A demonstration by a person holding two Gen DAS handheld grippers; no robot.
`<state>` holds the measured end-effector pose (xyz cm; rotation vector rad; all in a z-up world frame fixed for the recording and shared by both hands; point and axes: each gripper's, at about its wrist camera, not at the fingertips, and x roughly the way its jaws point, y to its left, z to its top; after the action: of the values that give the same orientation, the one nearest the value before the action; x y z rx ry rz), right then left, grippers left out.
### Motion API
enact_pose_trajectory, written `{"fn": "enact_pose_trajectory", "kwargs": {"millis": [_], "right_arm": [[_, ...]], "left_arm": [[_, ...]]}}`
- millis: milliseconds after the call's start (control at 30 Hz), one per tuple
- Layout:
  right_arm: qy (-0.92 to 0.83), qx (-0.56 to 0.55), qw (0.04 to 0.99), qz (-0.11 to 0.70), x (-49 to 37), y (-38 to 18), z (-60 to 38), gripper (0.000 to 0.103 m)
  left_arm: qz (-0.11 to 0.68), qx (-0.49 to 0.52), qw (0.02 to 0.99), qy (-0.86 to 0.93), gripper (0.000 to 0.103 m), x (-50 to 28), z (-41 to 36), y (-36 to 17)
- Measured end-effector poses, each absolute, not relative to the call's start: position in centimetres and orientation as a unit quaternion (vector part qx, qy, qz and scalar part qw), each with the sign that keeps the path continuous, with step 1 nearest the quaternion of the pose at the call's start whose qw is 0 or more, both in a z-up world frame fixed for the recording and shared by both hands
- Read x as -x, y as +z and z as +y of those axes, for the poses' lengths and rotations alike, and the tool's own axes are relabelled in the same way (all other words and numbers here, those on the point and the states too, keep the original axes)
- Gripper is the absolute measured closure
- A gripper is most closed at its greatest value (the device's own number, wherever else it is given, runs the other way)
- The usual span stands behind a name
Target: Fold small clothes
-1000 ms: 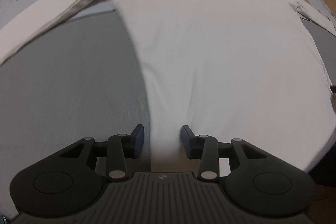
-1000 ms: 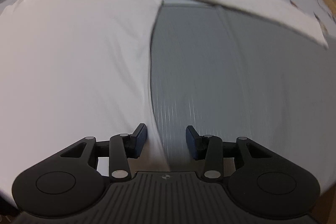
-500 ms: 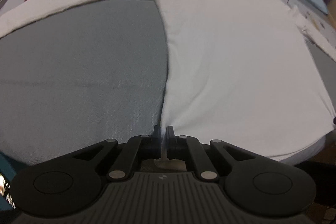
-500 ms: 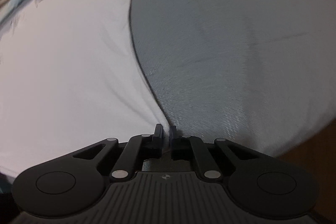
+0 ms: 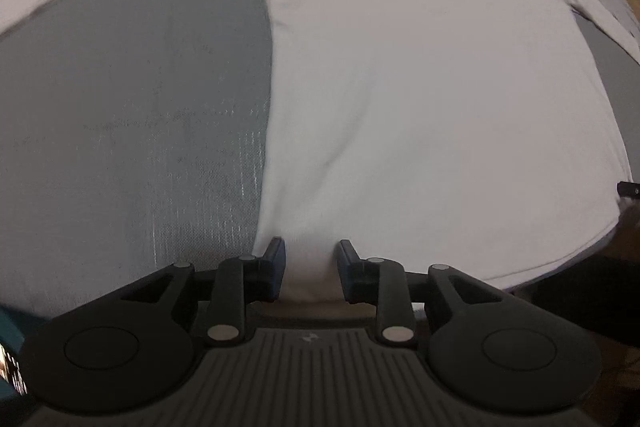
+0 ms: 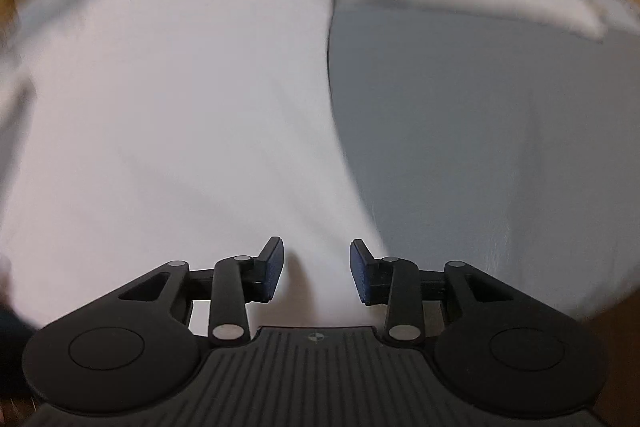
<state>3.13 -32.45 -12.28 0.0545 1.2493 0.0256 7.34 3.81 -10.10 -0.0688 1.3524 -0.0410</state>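
Both my left gripper (image 5: 311, 269) and right gripper (image 6: 316, 269) have just been opening over the shirt (image 5: 420, 87) hem; regrasping too shallow could bunch it.

Both views look steeply down from close above, each along its own gripper's fingers at 6 o'clock. The left wrist view sits over the white shirt (image 5: 420, 87) near its left hem corner, with grey counter (image 5: 132, 115) from 8 to 11 o'clock. The right wrist view, blurred, has counter (image 6: 480, 147) from 1 to 4 o'clock. They share the shirt's body (image 6: 180, 127).
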Motion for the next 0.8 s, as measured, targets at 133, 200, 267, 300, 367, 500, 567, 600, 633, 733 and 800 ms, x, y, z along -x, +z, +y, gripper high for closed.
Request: {"fn": "enact_pose_trajectory", "kwargs": {"millis": [133, 200, 267, 300, 367, 500, 567, 600, 633, 733, 800], "right_arm": [[0.005, -0.013, 0.814, 0.580, -2.6, -12.2, -31.9, 0.064], [0.014, -0.019, 0.814, 0.581, -2.8, -12.4, -31.8, 0.060], [0.007, -0.006, 0.803, 0.597, -3.8, -13.4, -31.8, 0.060], [0.006, 0.004, 0.805, 0.593, -4.1, -13.2, -31.5, 0.060], [0.014, 0.002, 0.827, 0.563, -4.2, -11.7, -30.7, 0.060], [0.043, -0.017, 0.884, 0.466, -4.1, -7.6, -29.6, 0.060], [0.055, -0.019, 0.906, 0.420, -5.0, -5.9, -29.9, 0.060], [0.060, -0.017, 0.914, 0.400, -5.0, -5.2, -29.5, 0.060], [0.066, -0.016, 0.924, 0.376, -5.0, -4.5, -29.2, 0.060], [0.079, -0.011, 0.947, 0.312, -4.6, -1.4, -28.9, 0.055], [0.080, -0.008, 0.959, 0.272, -4.8, 0.5, -28.6, 0.044]], "left_arm": [[0.585, 0.039, 0.810, -0.032, 0.055, -6.4, 3.7, -7.9], [0.617, 0.025, 0.787, -0.021, 0.056, -6.2, 3.6, -9.3], [0.610, 0.014, 0.792, -0.019, 0.056, -5.9, 3.4, -9.0], [0.594, 0.013, 0.804, -0.017, 0.056, -6.0, 3.2, -8.0], [0.536, 0.006, 0.844, -0.017, 0.054, -5.6, 2.6, -5.0], [0.436, 0.009, 0.900, 0.001, 0.044, -6.6, 2.2, 2.1], [0.394, 0.019, 0.919, 0.005, 0.040, -7.5, 1.5, 6.1], [0.376, 0.016, 0.926, 0.005, 0.034, -7.7, 1.2, 7.9], [0.357, 0.009, 0.934, 0.006, 0.031, -9.2, 1.2, 9.5], [0.304, -0.009, 0.952, 0.012, 0.019, -14.5, 0.7, 12.9], [0.277, -0.018, 0.960, 0.028, 0.017, -16.1, 1.4, 13.9]]}}
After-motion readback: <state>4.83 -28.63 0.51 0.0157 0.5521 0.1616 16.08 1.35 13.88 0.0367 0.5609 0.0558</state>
